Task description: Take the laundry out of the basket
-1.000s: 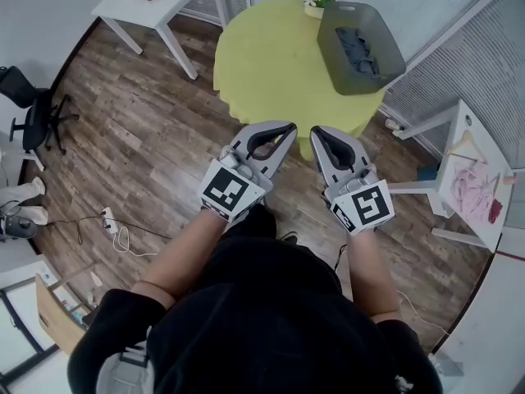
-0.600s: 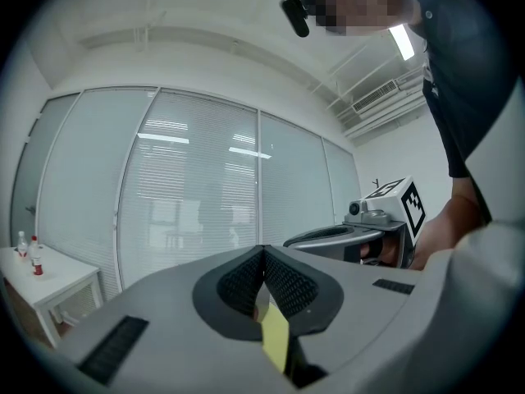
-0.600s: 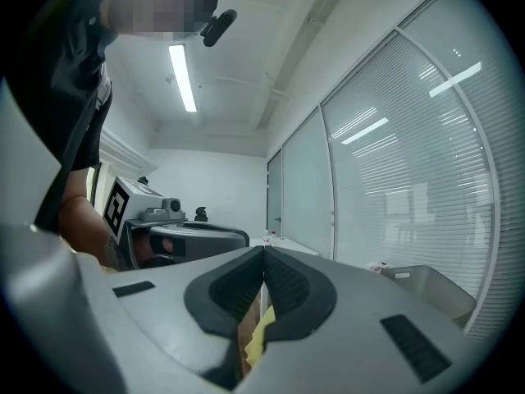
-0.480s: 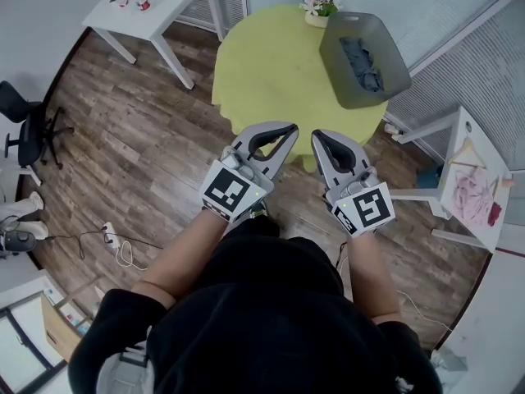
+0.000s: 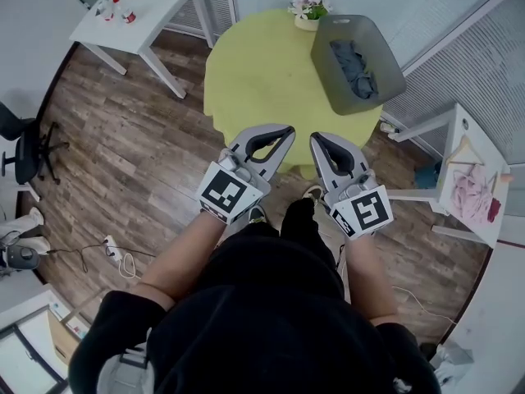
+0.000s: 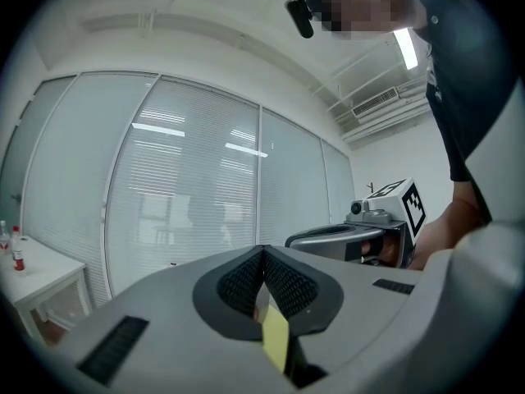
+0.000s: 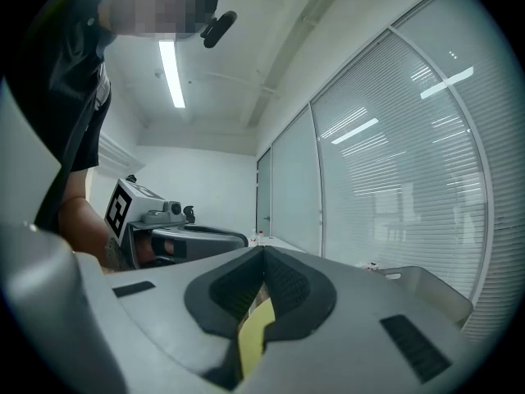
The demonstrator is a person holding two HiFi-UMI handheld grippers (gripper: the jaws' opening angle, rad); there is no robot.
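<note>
A grey laundry basket [image 5: 385, 72] stands on the far right part of a round yellow-green table [image 5: 262, 72], with dark blue-grey laundry [image 5: 354, 60] lying inside it. Its rim [image 7: 426, 286] also shows at the right of the right gripper view. My left gripper [image 5: 289, 130] and right gripper [image 5: 315, 138] hover side by side at the table's near edge, well short of the basket. Both are shut with nothing between the jaws. Each gripper shows in the other's view: the right gripper [image 6: 295, 241], the left gripper [image 7: 243, 240].
A small flower pot [image 5: 308, 11] sits behind the basket at the table's far edge. A white table [image 5: 135, 11] with small bottles stands at the upper left. A white drying rack [image 5: 467, 179] with pink cloth stands at the right. An office chair [image 5: 20, 142] and floor cables [image 5: 115, 249] lie at the left.
The table and basket have slid slightly left and nearer in the head view as the person steps forward. A foot now shows between the grippers. Both grippers stay shut.
</note>
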